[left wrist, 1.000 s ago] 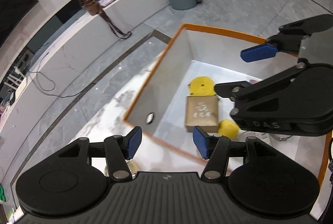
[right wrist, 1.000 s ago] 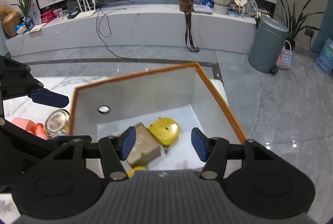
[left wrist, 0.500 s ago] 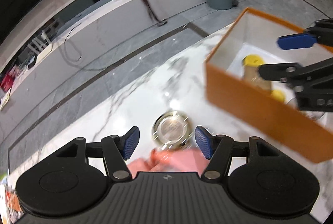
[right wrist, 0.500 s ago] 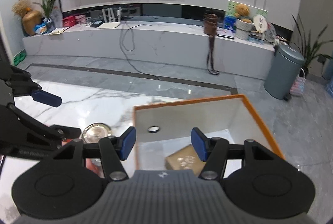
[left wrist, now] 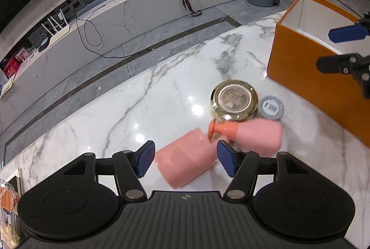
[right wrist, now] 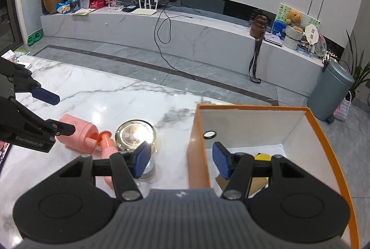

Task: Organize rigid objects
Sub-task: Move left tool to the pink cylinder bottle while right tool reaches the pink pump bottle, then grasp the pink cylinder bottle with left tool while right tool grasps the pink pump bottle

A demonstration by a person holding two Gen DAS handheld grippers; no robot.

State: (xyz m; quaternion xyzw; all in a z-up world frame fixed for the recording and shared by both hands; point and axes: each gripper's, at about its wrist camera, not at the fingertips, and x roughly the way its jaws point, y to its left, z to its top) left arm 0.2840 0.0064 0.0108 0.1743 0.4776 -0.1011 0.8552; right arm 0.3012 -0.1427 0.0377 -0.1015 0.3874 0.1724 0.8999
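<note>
My left gripper [left wrist: 186,160] hangs open over the marble table, and a pink cylinder [left wrist: 185,164] lies below the gap between its pads, untouched. Beyond it lie a second pink piece [left wrist: 261,135] with a coral knob, a gold-lidded round tin [left wrist: 234,103] and a small grey jar [left wrist: 270,108]. My right gripper [right wrist: 181,162] is open and empty above the left wall of the orange box [right wrist: 254,107]. Inside the box I see a yellow object [right wrist: 262,157] and a brown carton [right wrist: 256,184], partly hidden by the gripper. The tin [right wrist: 135,132] and the pink cylinder [right wrist: 76,131] sit left of the box.
The orange box [left wrist: 300,78] stands at the table's right end, close to the jar. The left gripper [right wrist: 57,112] reaches in from the left in the right wrist view. Bare marble [left wrist: 150,105] stretches to the far table edge. A packet lies at the near left corner [left wrist: 7,202].
Both grippers swung left, away from above the box's inside. The left one now hangs over the pink pieces on the table, the right one over the box's left wall.
</note>
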